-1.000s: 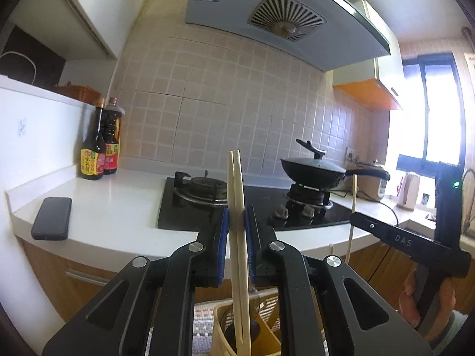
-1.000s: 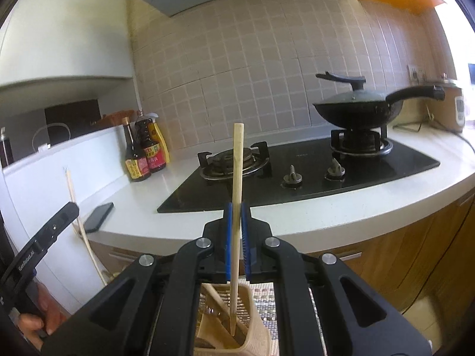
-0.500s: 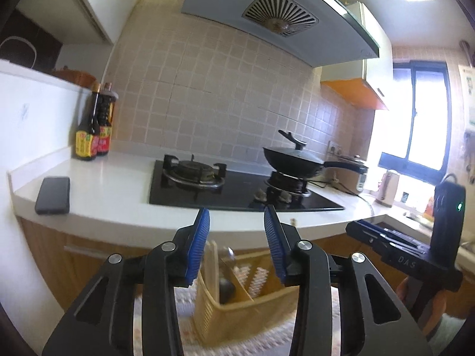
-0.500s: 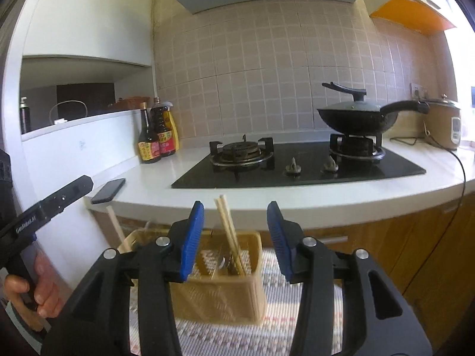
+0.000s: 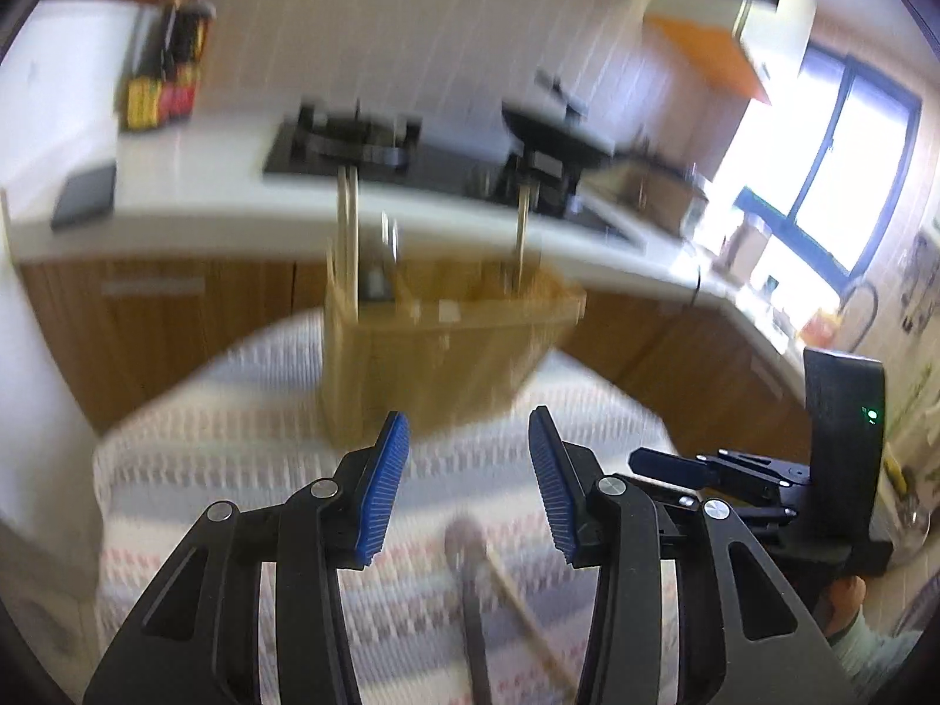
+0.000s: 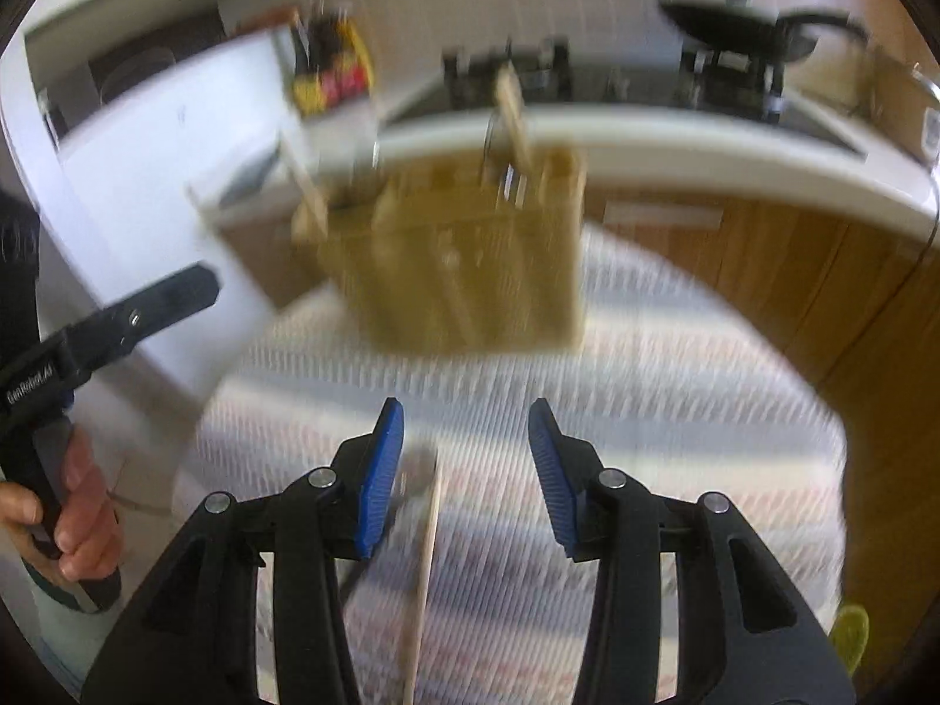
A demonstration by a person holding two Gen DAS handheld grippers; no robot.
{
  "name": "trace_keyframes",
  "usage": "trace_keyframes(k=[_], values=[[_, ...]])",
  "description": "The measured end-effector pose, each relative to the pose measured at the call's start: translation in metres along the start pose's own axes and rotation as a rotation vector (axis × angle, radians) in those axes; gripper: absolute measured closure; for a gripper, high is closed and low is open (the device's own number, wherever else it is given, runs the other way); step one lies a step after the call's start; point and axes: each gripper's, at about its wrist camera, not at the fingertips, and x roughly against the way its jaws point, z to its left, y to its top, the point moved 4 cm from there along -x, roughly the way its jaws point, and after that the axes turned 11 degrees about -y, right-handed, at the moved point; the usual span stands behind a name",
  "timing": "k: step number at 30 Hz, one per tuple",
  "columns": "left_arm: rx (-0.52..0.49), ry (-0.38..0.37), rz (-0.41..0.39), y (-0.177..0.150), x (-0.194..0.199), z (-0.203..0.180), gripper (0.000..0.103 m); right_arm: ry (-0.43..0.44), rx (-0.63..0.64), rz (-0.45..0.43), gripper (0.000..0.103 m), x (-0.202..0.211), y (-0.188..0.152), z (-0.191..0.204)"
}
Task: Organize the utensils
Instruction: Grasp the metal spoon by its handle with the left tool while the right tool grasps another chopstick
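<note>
Both grippers, left [image 5: 464, 482] and right [image 6: 464, 476], spread, empty. Next: centre right over chopstick [image 6: 426, 552], pinch mid-shaft, lift to caddy [image 6: 464, 270].

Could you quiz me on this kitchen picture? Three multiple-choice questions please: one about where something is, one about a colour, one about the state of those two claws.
1. Where does the utensil basket stand?
A. on the striped cloth
B. on the stove
C. in a sink

2. What colour are the pads on the fingers?
A. red
B. blue
C. green

3. How are the left gripper and right gripper?
A. both shut on chopsticks
B. one open, one shut
C. both open, holding nothing

Answers: 1 A, its base sits on the cloth; 2 B, the ribbed pads are blue; 3 C, wide gaps with nothing clamped.
</note>
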Motion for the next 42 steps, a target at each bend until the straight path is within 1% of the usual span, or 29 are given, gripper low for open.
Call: trace_keyframes(k=[2,5,7,10,13,17,20,24,28,30,33,34,35,37,40,42], values=[[0.022,0.002,0.060,-0.023,-0.013,0.005,0.064,0.002,0.023,0.056,0.067,-0.013,-0.027,0.011],[0.063,0.018,0.071,-0.051,-0.025,0.015,0.064,0.003,0.033,0.097,0.073,-0.024,-0.060,0.021],[0.090,0.012,0.096,-0.067,-0.033,0.020,0.064,-0.011,0.041,0.114,0.077,-0.029,-0.075,0.027],[0.108,0.004,0.143,-0.086,-0.048,0.022,0.064,-0.007,0.046,0.141,0.083,-0.034,-0.095,0.034],[0.093,0.030,0.199,-0.099,-0.064,0.022,0.064,-0.032,0.073,0.145,0.088,-0.038,-0.101,0.037],[0.090,0.051,0.228,-0.105,-0.074,0.022,0.064,-0.084,0.123,0.114,0.092,-0.036,-0.108,0.044],[0.083,0.066,0.245,-0.108,-0.080,0.022,0.064,-0.118,0.148,0.097,0.098,-0.035,-0.111,0.046],[0.070,0.079,0.277,-0.110,-0.090,0.020,0.064,-0.124,0.131,0.094,0.099,-0.033,-0.110,0.039],[0.027,0.116,0.299,-0.110,-0.099,0.013,0.064,-0.131,0.084,0.096,0.099,-0.031,-0.107,0.021],[-0.004,0.149,0.320,-0.109,-0.105,0.009,0.064,-0.129,0.055,0.100,0.099,-0.030,-0.109,0.012],[-0.106,0.239,0.375,-0.112,-0.118,-0.003,0.065,-0.132,0.020,0.103,0.099,-0.029,-0.110,0.001],[-0.140,0.280,0.388,-0.113,-0.121,-0.007,0.069,-0.127,0.011,0.102,0.099,-0.028,-0.110,-0.001],[-0.157,0.302,0.391,-0.113,-0.123,-0.008,0.074,-0.124,0.004,0.101,0.099,-0.027,-0.110,-0.004],[-0.154,0.315,0.389,-0.112,-0.125,-0.010,0.093,-0.125,-0.004,0.099,0.099,-0.027,-0.111,-0.007],[-0.126,0.303,0.374,-0.110,-0.122,-0.005,0.094,-0.132,-0.018,0.098,0.099,-0.028,-0.112,-0.012],[-0.088,0.299,0.344,-0.109,-0.111,0.002,0.094,-0.127,-0.031,0.106,0.099,-0.029,-0.113,-0.016]])
